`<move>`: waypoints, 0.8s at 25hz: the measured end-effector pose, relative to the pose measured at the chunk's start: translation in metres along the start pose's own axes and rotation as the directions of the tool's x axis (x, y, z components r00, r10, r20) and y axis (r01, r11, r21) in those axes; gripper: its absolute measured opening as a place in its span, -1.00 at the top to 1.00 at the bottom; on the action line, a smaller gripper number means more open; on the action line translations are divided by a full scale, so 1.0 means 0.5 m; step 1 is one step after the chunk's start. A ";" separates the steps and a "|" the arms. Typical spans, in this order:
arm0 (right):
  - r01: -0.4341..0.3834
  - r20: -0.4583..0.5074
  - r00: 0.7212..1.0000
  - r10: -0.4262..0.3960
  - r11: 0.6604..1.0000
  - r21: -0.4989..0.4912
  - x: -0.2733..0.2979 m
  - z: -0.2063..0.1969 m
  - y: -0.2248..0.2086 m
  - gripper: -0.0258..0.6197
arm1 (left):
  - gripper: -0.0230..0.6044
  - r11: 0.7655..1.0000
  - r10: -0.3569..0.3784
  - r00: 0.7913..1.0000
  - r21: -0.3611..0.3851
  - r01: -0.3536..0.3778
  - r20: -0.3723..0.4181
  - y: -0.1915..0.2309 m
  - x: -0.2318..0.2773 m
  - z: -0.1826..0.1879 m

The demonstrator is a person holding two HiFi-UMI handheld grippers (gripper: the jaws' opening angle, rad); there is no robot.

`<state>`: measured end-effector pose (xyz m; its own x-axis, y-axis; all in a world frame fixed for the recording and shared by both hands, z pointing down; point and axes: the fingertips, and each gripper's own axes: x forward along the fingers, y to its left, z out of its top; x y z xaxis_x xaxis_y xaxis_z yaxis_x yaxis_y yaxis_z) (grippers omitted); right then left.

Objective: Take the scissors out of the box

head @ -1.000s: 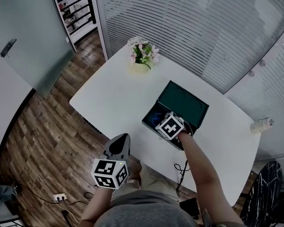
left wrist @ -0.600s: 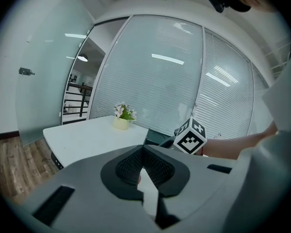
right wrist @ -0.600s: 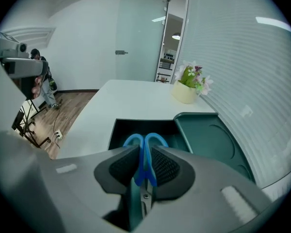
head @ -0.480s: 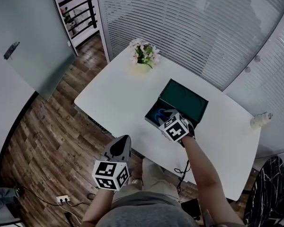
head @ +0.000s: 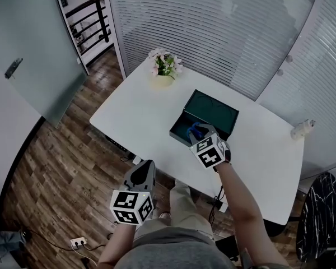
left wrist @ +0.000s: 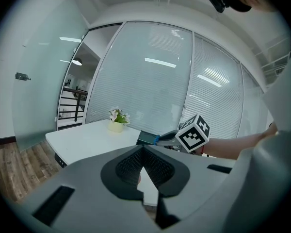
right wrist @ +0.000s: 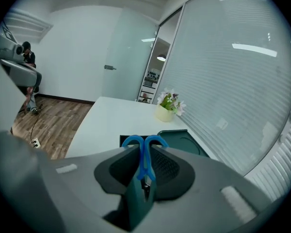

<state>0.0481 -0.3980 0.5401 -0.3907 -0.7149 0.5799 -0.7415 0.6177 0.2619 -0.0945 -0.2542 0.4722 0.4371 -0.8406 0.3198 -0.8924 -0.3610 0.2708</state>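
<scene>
The scissors (right wrist: 144, 155) have blue handles (head: 192, 131) and stand upright between the jaws of my right gripper (right wrist: 144, 148). Those jaws are closing and press on the scissors. My right gripper (head: 199, 133) hangs over the near edge of the open dark green box (head: 211, 112), which lies on the white table (head: 133, 112). The box (right wrist: 178, 136) shows past the jaws, below the scissors. My left gripper (head: 140, 171) hovers off the table's near edge over the wooden floor, its jaws shut with nothing in them (left wrist: 143, 148).
A pot of pink flowers (head: 164, 69) stands at the table's far corner. A small white object (head: 302, 129) lies at the right end. Slatted glass walls run behind the table. A black chair (head: 319, 217) stands at the lower right.
My right gripper has risen out of the box with the scissors in its jaws and tilted up. My left gripper has shifted only slightly.
</scene>
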 end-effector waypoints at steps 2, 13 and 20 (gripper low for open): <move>0.033 0.030 0.999 -0.033 0.999 0.007 -0.029 0.013 -0.001 0.65 | 0.91 1.000 -0.010 1.000 0.007 0.010 0.007 -0.010 -0.017 0.001; 0.158 0.204 0.965 -0.167 0.986 0.060 -0.206 0.074 0.033 0.65 | 0.91 0.997 -0.060 0.998 0.046 0.059 0.025 -0.066 -0.106 -0.011; 0.185 0.297 0.930 -0.218 0.973 0.135 -0.321 0.095 0.085 0.65 | 0.91 0.994 -0.091 0.995 0.067 0.089 0.037 -0.094 -0.139 -0.017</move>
<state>0.0533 -0.2726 0.4217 -0.3635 -0.8967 0.2526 -0.8677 0.4246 0.2586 -0.0820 -0.1755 0.4449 0.5122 -0.8186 0.2600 -0.8557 -0.4603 0.2364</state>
